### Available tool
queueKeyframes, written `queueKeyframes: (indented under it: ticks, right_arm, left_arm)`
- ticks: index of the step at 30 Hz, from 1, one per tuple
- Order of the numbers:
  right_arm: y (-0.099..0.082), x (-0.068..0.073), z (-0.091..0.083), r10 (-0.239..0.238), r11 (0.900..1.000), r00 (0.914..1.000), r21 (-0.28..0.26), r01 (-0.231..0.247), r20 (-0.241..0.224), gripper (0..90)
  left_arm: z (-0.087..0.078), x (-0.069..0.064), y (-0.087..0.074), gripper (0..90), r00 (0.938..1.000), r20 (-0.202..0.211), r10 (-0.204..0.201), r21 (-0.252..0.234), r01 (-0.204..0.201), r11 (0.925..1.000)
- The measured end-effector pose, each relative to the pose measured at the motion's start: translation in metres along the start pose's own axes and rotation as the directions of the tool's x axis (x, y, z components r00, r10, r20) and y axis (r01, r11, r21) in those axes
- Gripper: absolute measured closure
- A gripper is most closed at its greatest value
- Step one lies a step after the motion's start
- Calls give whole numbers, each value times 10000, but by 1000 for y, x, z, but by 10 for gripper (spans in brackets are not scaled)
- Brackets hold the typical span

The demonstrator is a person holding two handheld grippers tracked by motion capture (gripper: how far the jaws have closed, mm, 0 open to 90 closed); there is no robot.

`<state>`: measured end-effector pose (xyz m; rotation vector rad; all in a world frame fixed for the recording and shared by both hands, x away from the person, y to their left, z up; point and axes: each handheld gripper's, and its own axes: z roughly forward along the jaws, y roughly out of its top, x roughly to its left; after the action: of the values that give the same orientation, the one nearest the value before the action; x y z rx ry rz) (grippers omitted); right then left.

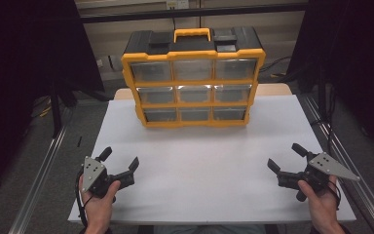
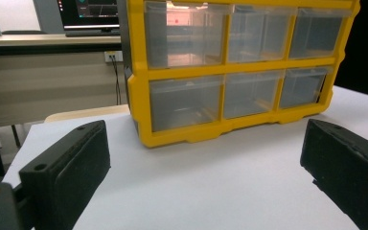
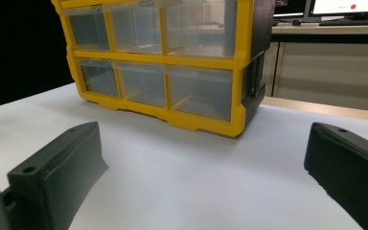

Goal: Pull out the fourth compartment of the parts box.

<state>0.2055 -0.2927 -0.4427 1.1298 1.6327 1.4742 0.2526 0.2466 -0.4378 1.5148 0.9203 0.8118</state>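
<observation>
- The white worktop (image 1: 199, 180) carries a yellow-and-black drawer cabinet (image 1: 193, 78) standing upright at its far middle, nine clear drawers facing the person in three rows of three, an orange carry handle (image 1: 192, 34) on top.
- The cabinet's long axis runs side to side across the worktop; it lies straight ahead of both tongs and well apart from them, roughly midway between the two, so neither hand looks clearly nearer.
- The left tongs (image 1: 121, 161) rest low at the near left corner, jaws spread wide and empty, angled inward toward the cabinet; in the left gripper view the bottom-left drawer (image 2: 184, 101) sits nearest.
- The right tongs (image 1: 285, 157) mirror them at the near right corner, jaws likewise parted with nothing between, aimed up and inward; the right gripper view has the bottom-right drawer (image 3: 199, 91) closest.
- Both hands grip from beneath at the worktop's near edge; any drawer likely calls for a long forward reach.
</observation>
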Motion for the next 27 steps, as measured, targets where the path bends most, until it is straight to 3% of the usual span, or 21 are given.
queueKeyframes:
  ticks: [4, 7, 8, 10, 14, 19, 20, 21, 24, 27]
  right_arm:
    - [-1, 0, 1, 13, 10000, 10000, -14, -13, 12, 0]
    - [-2, 0, -1, 22, 10000, 10000, 26, -22, -77, 0]
    - [-2, 0, -1, 27, 10000, 9999, 15, -27, -106, 0]
    - [-2, 0, -2, -13, 10000, 9999, 4, 13, -107, 0]
    - [0, 0, -3, -132, 9998, 9999, -174, 131, -85, 0]
    - [-1, -3, -4, -152, 9998, 9999, -151, 151, -66, 0]
    - [-1, -3, -4, -26, 9999, 10000, -170, 27, 42, 0]
    - [-1, -3, -4, -14, 9999, 10000, -116, 14, 11, 0]
    - [-1, -1, -4, -50, 10000, 10000, -67, 49, -70, 2]
    - [-2, -1, -4, -3, 10000, 9999, -39, 3, -132, 6]
  left_arm:
    - [2, 0, -1, 25, 9999, 34, 131, 230, -132, 9996]
    - [7, -3, -1, 25, 9975, 80, 707, 416, -710, 9966]
    - [7, -3, -1, 24, 9975, 80, 707, 416, -710, 9966]
    - [9, -7, -1, 24, 9933, 195, 1138, 541, -1147, 9919]
    - [11, -9, -1, 24, 9895, 310, 1413, 586, -1429, 9880]
    - [16, -10, -1, 16, 9839, -59, 1787, 682, -1779, 9817]
    - [18, -10, -3, 16, 9796, -38, 2009, 715, -2001, 9772]
    - [23, -8, -4, 17, 9701, -163, 2422, 848, -2400, 9671]
    - [28, -5, -4, 18, 9746, -180, 2234, 763, -2214, 9722]
    - [34, -3, -3, 18, 9739, -208, 2260, 658, -2243, 9723]
